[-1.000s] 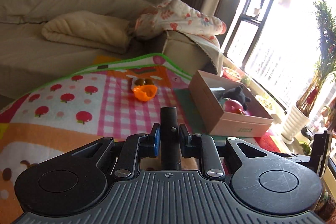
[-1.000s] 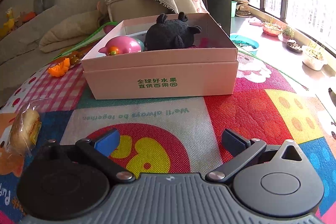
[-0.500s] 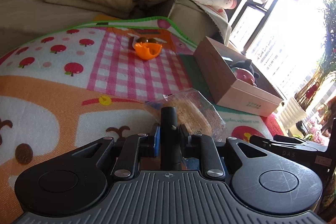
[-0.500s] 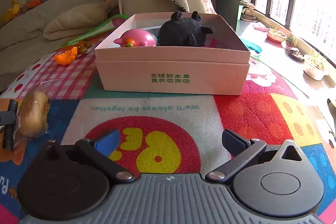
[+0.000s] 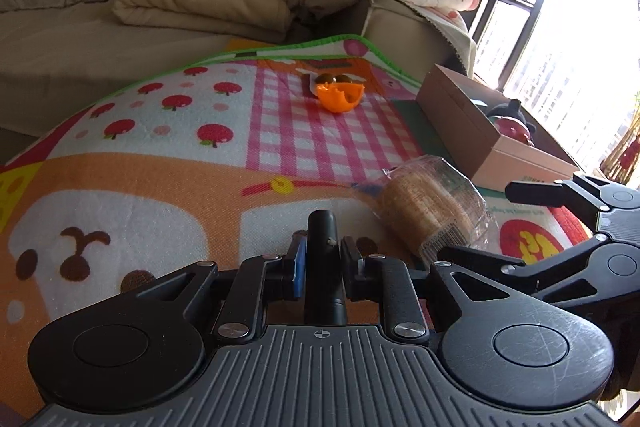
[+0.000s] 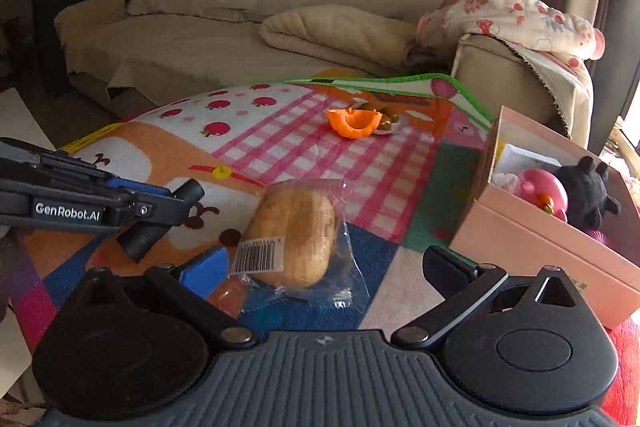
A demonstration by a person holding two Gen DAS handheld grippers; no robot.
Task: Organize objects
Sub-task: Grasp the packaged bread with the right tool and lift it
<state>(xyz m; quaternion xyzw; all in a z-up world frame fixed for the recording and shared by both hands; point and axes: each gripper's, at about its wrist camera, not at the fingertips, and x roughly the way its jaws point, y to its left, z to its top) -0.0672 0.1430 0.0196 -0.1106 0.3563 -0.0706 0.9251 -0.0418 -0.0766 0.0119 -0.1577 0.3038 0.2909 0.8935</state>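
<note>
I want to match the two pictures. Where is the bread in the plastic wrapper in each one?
Left wrist view: the wrapped bread lies right of centre on the play mat, just ahead of the gripper.
Right wrist view: the wrapped bread lies low in the middle, right in front of the open gripper.
Shared landmark: the orange toy on the pink checks, farther back than the bread in both.

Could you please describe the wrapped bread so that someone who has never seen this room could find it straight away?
Start at the colourful play mat in front of the sofa, then find the pink cardboard box on it. The wrapped bread lies on the mat beside that box. It is the only thing in clear plastic, a golden-brown bun with a white barcode label.
</note>
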